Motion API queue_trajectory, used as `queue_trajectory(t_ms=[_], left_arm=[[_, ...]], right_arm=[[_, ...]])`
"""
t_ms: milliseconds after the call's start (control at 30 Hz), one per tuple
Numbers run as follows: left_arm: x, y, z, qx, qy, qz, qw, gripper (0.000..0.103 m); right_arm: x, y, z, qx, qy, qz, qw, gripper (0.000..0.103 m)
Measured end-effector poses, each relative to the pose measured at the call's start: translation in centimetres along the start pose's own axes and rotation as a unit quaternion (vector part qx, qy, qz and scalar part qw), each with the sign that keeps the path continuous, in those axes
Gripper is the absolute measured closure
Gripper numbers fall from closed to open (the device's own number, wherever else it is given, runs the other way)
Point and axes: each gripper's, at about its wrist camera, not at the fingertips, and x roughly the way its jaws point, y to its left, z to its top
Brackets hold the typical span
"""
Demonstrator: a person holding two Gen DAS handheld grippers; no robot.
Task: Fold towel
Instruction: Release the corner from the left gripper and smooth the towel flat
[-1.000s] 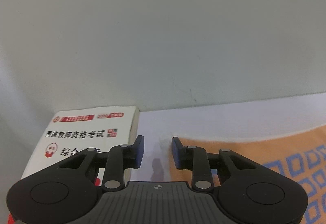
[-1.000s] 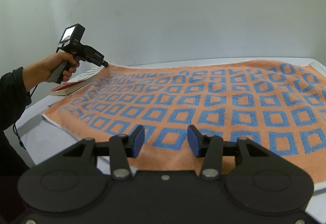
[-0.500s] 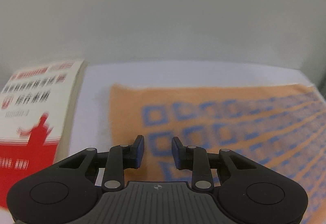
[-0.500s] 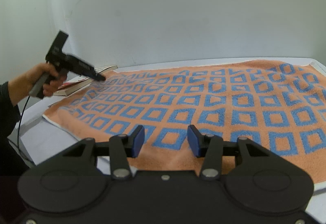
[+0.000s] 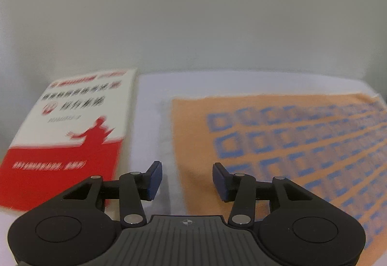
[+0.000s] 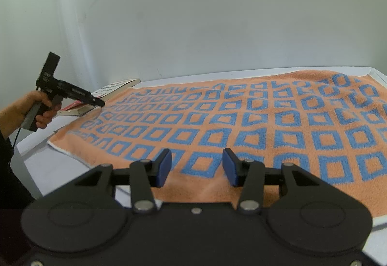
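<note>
An orange towel with blue squares lies spread flat on the white table. In the left wrist view the towel shows its left edge and far left corner. My left gripper hovers over that left edge, tilted down, its jaws opening with nothing between them. Seen from the right wrist, the left gripper is held by a hand at the towel's far left. My right gripper stands open just above the towel's near edge, nothing between its pads.
A red and white book lies on the table left of the towel, close to my left gripper; the book also shows in the right wrist view. A white wall rises behind the table. A dark sleeve is at the left.
My left gripper has swung down and along the towel's left edge toward the near side, and its jaws have widened. The right gripper has not moved.
</note>
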Motion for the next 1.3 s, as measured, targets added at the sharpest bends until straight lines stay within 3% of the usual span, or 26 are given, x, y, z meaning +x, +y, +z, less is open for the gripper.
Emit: queue_trajectory(t_ms=[133, 333, 467, 633, 767, 900, 1033, 1300], left_arm=[[4.3, 1.0, 2.2, -0.023, -0.017, -0.022, 0.9994, 0.061], [9.7, 2.9, 3.8, -0.066, 0.013, -0.009, 0.9977, 0.062], [10.0, 2.4, 3.9, -0.045, 0.013, -0.001, 0.9989, 0.062], [9.6, 3.0, 4.5, -0.070, -0.007, 0.001, 0.9976, 0.062], [10.7, 3.0, 5.0, -0.070, 0.012, 0.011, 0.9974, 0.061], [10.2, 1.4, 5.9, -0.063, -0.009, -0.017, 0.9978, 0.060], [12.4, 1.1, 6.6, -0.044, 0.011, 0.013, 0.9989, 0.060], [15.0, 1.7, 8.1, -0.023, 0.012, 0.050, 0.9984, 0.060]], right_arm=[[0.1, 0.0, 0.1, 0.004, 0.000, -0.001, 1.000, 0.057], [0.1, 0.8, 0.0, -0.026, 0.005, -0.016, 1.000, 0.058], [0.0, 0.8, 0.0, -0.021, 0.003, -0.015, 1.000, 0.058], [-0.1, 0.2, -0.1, -0.001, 0.001, -0.004, 1.000, 0.058], [0.0, 0.3, -0.1, -0.005, 0.001, -0.006, 1.000, 0.058], [-0.1, 0.2, -0.1, -0.002, 0.001, -0.005, 1.000, 0.058], [-0.2, 0.3, -0.1, -0.002, 0.001, -0.006, 1.000, 0.058], [-0.3, 0.3, -0.1, -0.009, 0.002, -0.006, 1.000, 0.058]])
